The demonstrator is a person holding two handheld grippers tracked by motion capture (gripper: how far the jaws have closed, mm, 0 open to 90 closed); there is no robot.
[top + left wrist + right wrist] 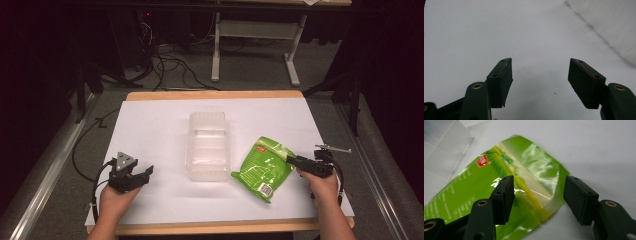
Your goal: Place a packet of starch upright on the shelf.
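On the white worktop the green packet lies beside the clear plastic box, not yet gripped: right hand-held gripper spread around its corner, left hand-held gripper spread, empty.

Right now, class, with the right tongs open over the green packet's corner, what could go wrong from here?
1. The right tongs straddle only the glossy end of the green packet; a pinch there might slip off.
2. The packet lies close beside the clear plastic container, so dragging it could nudge that.
3. The left tongs are open over bare white table, so nothing steadies the container.
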